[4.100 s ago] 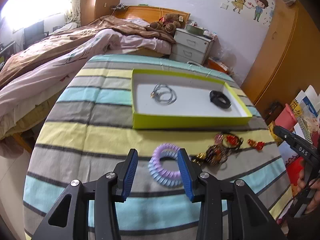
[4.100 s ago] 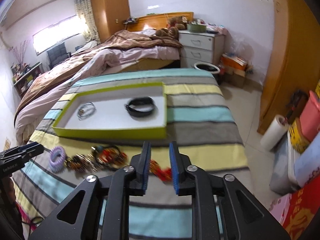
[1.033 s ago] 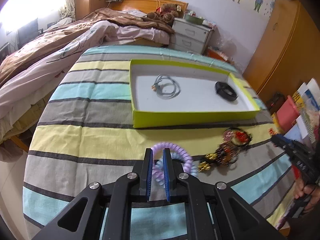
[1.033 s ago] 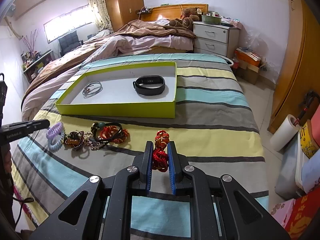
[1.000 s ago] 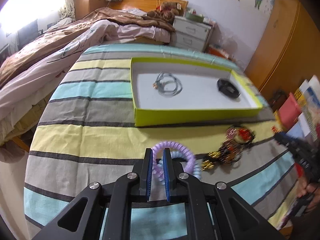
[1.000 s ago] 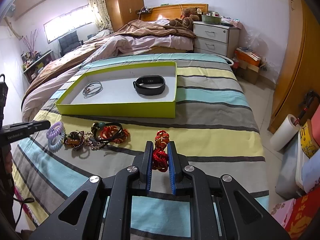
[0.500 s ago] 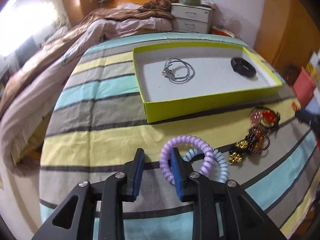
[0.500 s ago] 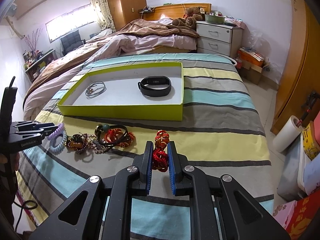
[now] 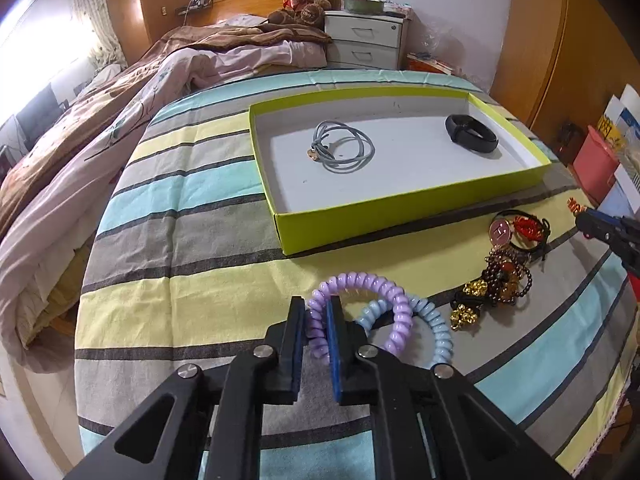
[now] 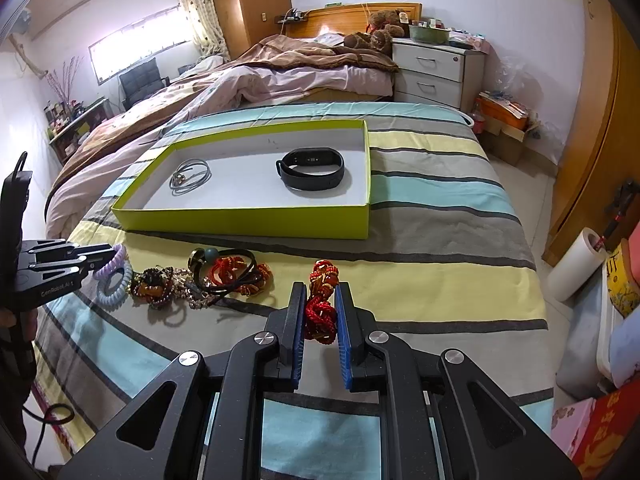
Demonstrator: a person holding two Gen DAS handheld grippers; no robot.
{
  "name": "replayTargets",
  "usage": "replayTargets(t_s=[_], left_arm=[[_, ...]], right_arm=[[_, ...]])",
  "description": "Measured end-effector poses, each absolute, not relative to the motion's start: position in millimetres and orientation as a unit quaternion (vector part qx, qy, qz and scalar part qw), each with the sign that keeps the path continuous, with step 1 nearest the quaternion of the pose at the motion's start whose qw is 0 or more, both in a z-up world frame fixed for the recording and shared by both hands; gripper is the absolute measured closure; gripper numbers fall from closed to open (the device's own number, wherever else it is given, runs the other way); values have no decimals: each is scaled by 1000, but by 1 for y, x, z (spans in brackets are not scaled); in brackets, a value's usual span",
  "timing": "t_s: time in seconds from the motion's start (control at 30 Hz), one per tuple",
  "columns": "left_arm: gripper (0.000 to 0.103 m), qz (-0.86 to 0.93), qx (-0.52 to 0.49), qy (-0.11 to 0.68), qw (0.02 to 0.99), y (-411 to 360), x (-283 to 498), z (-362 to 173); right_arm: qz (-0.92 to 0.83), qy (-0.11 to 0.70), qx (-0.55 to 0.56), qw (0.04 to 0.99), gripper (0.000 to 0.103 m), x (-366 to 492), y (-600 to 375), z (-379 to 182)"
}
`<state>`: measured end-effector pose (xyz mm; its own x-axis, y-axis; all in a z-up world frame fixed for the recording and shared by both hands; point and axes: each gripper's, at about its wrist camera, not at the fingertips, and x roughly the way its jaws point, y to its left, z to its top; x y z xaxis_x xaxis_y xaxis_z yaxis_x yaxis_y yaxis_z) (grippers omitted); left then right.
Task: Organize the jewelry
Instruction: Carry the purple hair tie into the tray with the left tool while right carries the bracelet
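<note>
Left wrist view: your left gripper (image 9: 316,320) has just been closing; its jaws now pinch the purple coil (image 9: 360,312) at its left arc, fingers narrow. A blue coil (image 9: 424,328) lies under it, touching, near the front edge of the striped table (image 9: 180,240). The tray (image 9: 400,208) sits toward the far edge, holding a grey cord (image 9: 344,150) and black band (image 9: 472,134). A bead pile (image 9: 500,276) lies right of the coils.

Right wrist view: your right gripper (image 10: 320,316) clamps the red knot (image 10: 322,304), fingers narrow, pads on both sides. It lies on the yellow stripe in front of the tray's right corner.
</note>
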<state>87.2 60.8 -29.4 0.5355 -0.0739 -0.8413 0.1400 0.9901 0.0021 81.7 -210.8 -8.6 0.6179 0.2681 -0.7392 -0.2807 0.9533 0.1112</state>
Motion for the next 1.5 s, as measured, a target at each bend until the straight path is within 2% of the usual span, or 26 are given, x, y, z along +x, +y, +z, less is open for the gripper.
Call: replayTargets(t_s=[0.5,0.83,1.13,1.5], left_arm=[[93,-76,-8,442,894,70,81,1],[93,-79,-14,424,902,73,108,28],[93,-88,-41,433,896,70,149,25],[93,-78,-63,455,885,63,183,-3]], right_arm=[[155,395,-8,905,88,84,-208,9],[174,376,-13,910,88,114,-186,32],[196,382,-27,903,88,167,-153,35],[202,427,-39,881,88,223,-123,5]])
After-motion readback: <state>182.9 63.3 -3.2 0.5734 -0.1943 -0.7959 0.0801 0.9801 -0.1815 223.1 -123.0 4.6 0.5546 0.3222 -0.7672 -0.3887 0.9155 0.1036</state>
